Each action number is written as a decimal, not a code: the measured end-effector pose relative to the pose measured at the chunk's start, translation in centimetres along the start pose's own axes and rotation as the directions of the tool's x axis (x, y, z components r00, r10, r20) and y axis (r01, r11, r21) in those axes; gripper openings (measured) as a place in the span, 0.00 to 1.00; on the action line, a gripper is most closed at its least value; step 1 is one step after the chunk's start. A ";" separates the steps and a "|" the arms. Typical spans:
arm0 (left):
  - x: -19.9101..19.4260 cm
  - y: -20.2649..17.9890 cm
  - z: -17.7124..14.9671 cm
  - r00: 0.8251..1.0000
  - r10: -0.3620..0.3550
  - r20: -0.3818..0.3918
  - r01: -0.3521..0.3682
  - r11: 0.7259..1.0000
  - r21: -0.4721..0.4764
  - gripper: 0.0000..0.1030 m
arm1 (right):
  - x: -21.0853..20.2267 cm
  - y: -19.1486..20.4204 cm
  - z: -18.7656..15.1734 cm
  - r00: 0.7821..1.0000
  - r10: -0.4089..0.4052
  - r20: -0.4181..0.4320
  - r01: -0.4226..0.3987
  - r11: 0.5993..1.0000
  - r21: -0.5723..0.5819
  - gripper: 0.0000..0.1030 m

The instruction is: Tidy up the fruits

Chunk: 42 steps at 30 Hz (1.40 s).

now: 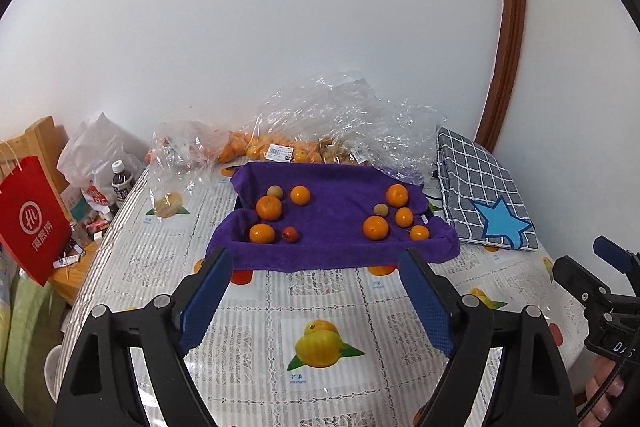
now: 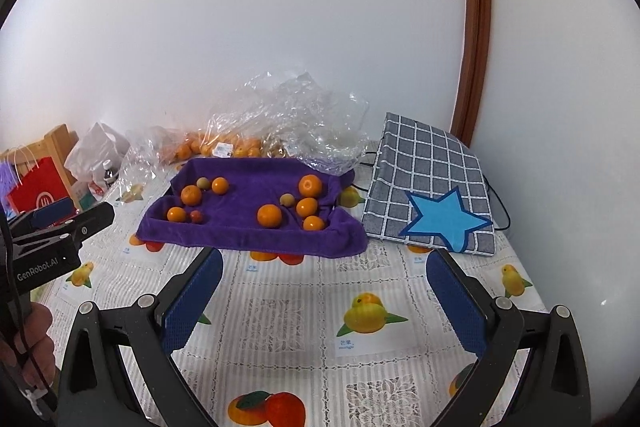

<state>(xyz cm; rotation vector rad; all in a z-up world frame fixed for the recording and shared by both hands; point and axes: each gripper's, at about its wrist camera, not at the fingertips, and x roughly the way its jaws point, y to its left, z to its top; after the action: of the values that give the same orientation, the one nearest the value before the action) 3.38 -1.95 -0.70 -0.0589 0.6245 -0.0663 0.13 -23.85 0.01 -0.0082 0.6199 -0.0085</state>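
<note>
A purple towel (image 1: 340, 187) (image 2: 248, 231) lines a tray at the back of the table. On its left side lie three oranges (image 1: 269, 207), a pale round fruit (image 1: 275, 191) and a small red fruit (image 1: 290, 234). On its right side sit several oranges (image 1: 376, 227) (image 2: 269, 215) and another pale fruit (image 1: 381, 209). My left gripper (image 1: 316, 257) is open just short of the towel's near edge, with nothing between its blue pads. My right gripper (image 2: 324, 259) is open too, empty, near the towel's front right. Each gripper shows at the edge of the other's view.
Clear plastic bags (image 1: 320, 115) holding more oranges (image 1: 240, 149) lie against the wall behind the towel. A grey checked cloth bag with a blue star (image 2: 432, 187) lies at the right. A red paper bag (image 1: 32, 219) and bottles stand on a low side table at the left.
</note>
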 end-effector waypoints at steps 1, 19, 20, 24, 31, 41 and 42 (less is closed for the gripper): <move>0.0 0.0 0.0 1.000 -0.001 0.000 0.001 1.000 -0.002 0.82 | -0.1 0.0 0.0 1.000 -0.006 0.000 0.006 1.000 -0.002 0.98; -0.1 0.0 -0.1 1.000 -0.007 0.006 0.007 1.000 0.004 0.82 | 0.1 0.2 -0.1 1.000 -0.013 0.001 0.013 1.000 -0.014 0.98; -0.1 0.0 -0.1 1.000 -0.010 0.005 0.010 1.000 0.006 0.82 | 0.1 0.2 -0.1 1.000 -0.012 0.001 0.012 1.000 -0.013 0.98; -0.3 0.0 -0.1 1.000 -0.008 0.010 0.008 1.000 0.006 0.82 | -0.1 0.3 0.0 1.000 -0.005 0.004 0.006 1.000 -0.014 0.98; -0.7 -0.1 0.0 1.000 -0.006 0.017 0.006 1.000 0.009 0.82 | -0.4 0.3 0.0 1.000 0.001 0.011 -0.001 1.000 -0.017 0.98; -0.9 -0.2 0.0 1.000 -0.013 0.011 0.013 1.000 0.012 0.82 | -0.5 0.4 0.1 1.000 0.001 0.012 -0.001 1.000 -0.020 0.98; -0.9 -0.2 0.0 1.000 -0.015 0.011 0.015 1.000 0.013 0.82 | -0.6 0.4 0.2 1.000 0.001 0.013 0.000 1.000 -0.021 0.98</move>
<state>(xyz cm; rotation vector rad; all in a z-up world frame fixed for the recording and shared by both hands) 2.70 -2.13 -0.16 -0.0510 0.6122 -0.0844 -0.27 -23.43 0.48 -0.0282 0.6072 -0.0015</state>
